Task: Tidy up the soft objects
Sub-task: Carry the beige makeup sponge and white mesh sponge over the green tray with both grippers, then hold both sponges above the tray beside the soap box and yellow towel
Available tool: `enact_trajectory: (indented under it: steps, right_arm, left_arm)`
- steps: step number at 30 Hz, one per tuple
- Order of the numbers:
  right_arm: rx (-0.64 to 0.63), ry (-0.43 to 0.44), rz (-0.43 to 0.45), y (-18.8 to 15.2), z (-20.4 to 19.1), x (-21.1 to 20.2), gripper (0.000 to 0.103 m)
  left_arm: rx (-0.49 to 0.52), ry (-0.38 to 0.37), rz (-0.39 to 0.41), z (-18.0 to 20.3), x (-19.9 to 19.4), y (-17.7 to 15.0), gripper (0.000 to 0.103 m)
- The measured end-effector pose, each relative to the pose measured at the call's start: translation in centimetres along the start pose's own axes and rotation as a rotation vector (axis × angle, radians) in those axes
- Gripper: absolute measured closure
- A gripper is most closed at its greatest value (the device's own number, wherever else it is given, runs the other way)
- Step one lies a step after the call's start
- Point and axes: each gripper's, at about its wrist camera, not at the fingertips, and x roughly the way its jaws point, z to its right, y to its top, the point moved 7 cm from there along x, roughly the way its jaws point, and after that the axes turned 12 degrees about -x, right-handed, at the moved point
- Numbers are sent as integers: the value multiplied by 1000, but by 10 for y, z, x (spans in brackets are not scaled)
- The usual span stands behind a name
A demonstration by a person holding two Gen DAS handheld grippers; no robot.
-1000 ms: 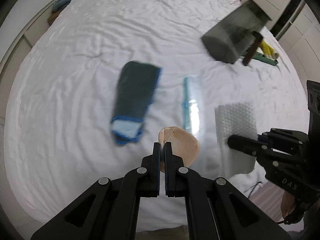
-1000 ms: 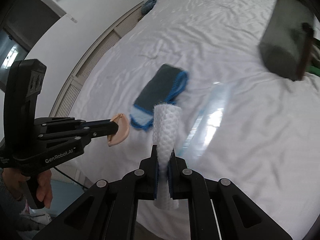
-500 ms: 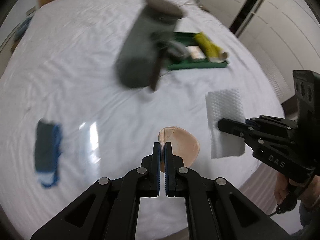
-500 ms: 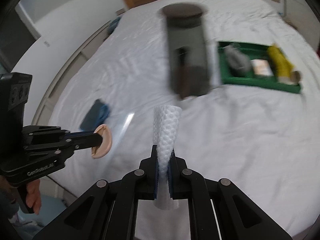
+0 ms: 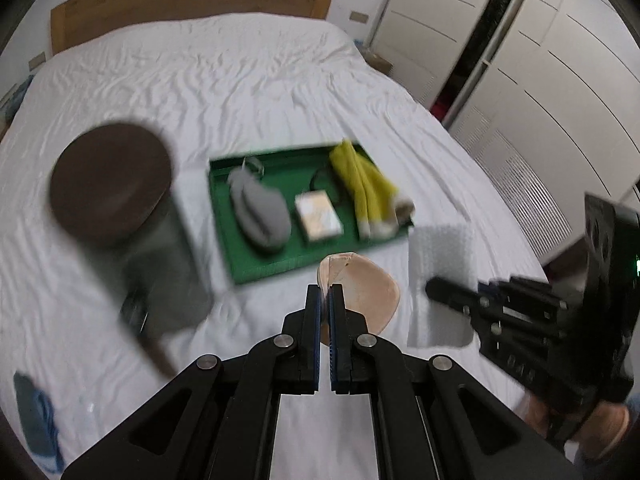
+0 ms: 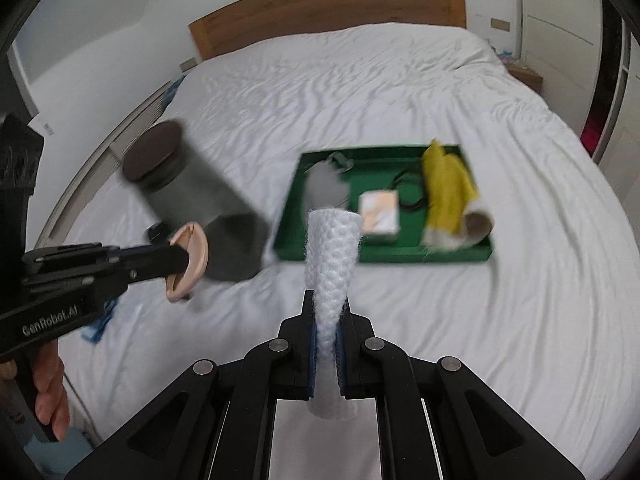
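Peach-coloured soft cup pad [image 5: 362, 294]: pinched at its edge in your left claw [image 5: 324, 300], whose jaws are closed down to a thin slit on it. White mesh foam sleeve [image 6: 331, 256]: clamped in your right claw [image 6: 329, 322], jaws nearly shut on its lower part, its top standing up between and beyond them. Both items are held in the air above the near edge of the bed [image 5: 240, 80]. Green tray [image 5: 228, 236]: lies on the bed toward its right edge, holding a grey pouch [image 5: 260, 212], a small box [image 5: 319, 216] and a yellow cloth [image 5: 362, 184]. Dark cylindrical container [image 6: 192, 196]: on the sheet left of the tray, blurred. Blue cloth [image 5: 34, 412]: at the bed's near left corner.
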Motion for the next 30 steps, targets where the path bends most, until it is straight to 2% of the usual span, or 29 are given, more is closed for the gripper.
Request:
enact_trajectory:
  steps: [8, 14, 21, 30]
  right_arm:
    - [17, -39, 20, 29, 65, 70, 96]
    - [-27, -81, -9, 48, 95, 130, 96]
    - [-52, -99, -36, 64, 111, 185, 96]
    - [-60, -99, -61, 67, 126, 216, 96]
  left_arm:
    - [-67, 76, 85, 7, 85, 76, 102]
    - [-109, 155, 62, -4, 150, 107, 101]
    - [-139, 220, 41, -20, 195, 122, 101]
    - [-110, 280, 29, -23, 222, 125, 101]
